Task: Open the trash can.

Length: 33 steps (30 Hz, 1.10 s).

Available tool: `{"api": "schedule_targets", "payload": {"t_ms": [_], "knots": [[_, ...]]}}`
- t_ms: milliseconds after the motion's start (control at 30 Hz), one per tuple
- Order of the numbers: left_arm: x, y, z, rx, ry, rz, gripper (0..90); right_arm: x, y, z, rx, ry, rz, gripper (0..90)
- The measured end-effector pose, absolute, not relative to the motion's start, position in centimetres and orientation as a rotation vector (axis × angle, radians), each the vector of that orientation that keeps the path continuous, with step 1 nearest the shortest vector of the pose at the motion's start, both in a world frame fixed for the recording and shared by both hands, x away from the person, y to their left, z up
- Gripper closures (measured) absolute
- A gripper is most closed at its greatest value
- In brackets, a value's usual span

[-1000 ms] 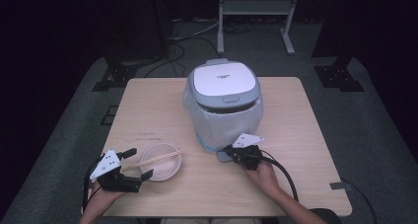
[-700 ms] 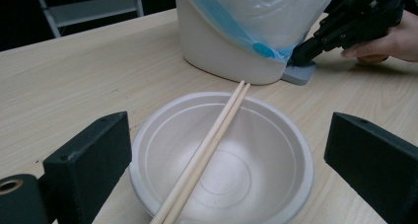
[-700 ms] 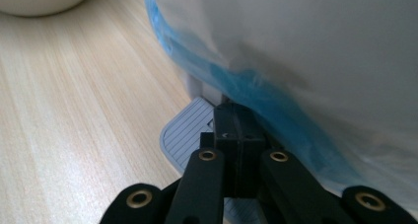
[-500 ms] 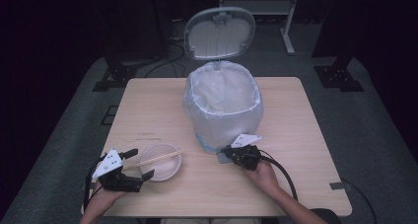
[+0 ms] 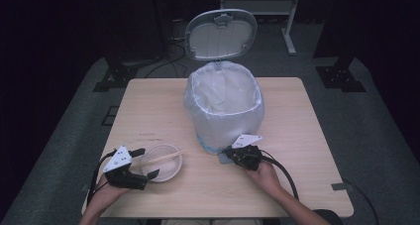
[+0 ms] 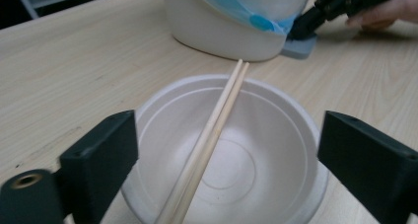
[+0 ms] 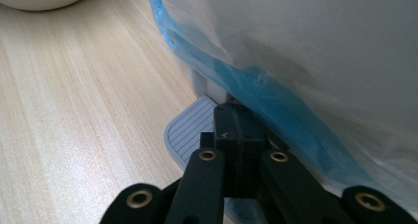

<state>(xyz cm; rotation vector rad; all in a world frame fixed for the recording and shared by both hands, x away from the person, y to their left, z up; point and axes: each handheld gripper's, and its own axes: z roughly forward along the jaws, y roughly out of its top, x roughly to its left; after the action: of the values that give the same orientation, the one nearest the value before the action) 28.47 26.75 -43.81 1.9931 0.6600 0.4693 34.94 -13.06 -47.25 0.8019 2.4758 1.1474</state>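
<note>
Pressing down on a grey ribbed foot pedal (image 7: pixel 190 128) at the base of a white pedal bin lined with a translucent plastic bag (image 5: pixel 225 111), the right gripper (image 5: pixel 236 155) has its two black jaws shut flat together, with nothing between them. The bin stands at the middle of a pale wooden table (image 5: pixel 307 150), and its grey lid (image 5: pixel 221 34) is tipped fully up and back, so the mouth is open. A blue band of the liner hangs just above the pedal in the right gripper view.

Near the table's front left corner sits a white round disposable bowl (image 5: pixel 162 161) with a pair of pale wooden chopsticks (image 5: pixel 161 158) lying across its rim, pointing toward the bin. The left gripper (image 5: pixel 147 163) straddles this bowl with its jaws spread wide, one on each side of the rim; they have just been closing a little, with the bowl between them but not yet pinched.

To do this step well, the right gripper should likely keep steady pressure on the pedal so the lid does not drop. The left jaws should close squarely on opposite sides of the bowl's rim, gently, since the thin wall may buckle. Lifting level would help keep the loose chopsticks from rolling off before the bowl reaches the open bin.
</note>
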Motion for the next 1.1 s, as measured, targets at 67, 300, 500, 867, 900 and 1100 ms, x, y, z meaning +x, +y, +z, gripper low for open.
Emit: {"api": "schedule_targets", "payload": {"t_ms": [67,300,500,867,900,1100], "knots": [[28.8,26.7,-43.8,2.017,0.652,0.46,9.5,35.0,-13.1,-47.2,0.804,2.478,1.147,90.0],[29.9,26.5,-43.7,2.101,0.611,0.434,16.4,35.0,-13.1,-47.3,0.795,2.478,1.148,90.0],[31.2,26.0,-43.6,2.172,0.588,0.406,28.3,35.0,-13.1,-47.3,0.791,2.478,1.149,90.0],[33.1,25.0,-43.3,2.358,0.536,0.306,52.3,35.0,-13.2,-47.3,0.779,2.475,1.15,90.0],[33.1,25.0,-43.4,2.368,0.531,0.298,54.9,35.0,-13.2,-47.3,0.78,2.474,1.152,90.0],[33.5,24.4,-43.5,2.417,0.524,0.265,71.5,35.0,-13.2,-47.3,0.777,2.474,1.154,90.0]]}}
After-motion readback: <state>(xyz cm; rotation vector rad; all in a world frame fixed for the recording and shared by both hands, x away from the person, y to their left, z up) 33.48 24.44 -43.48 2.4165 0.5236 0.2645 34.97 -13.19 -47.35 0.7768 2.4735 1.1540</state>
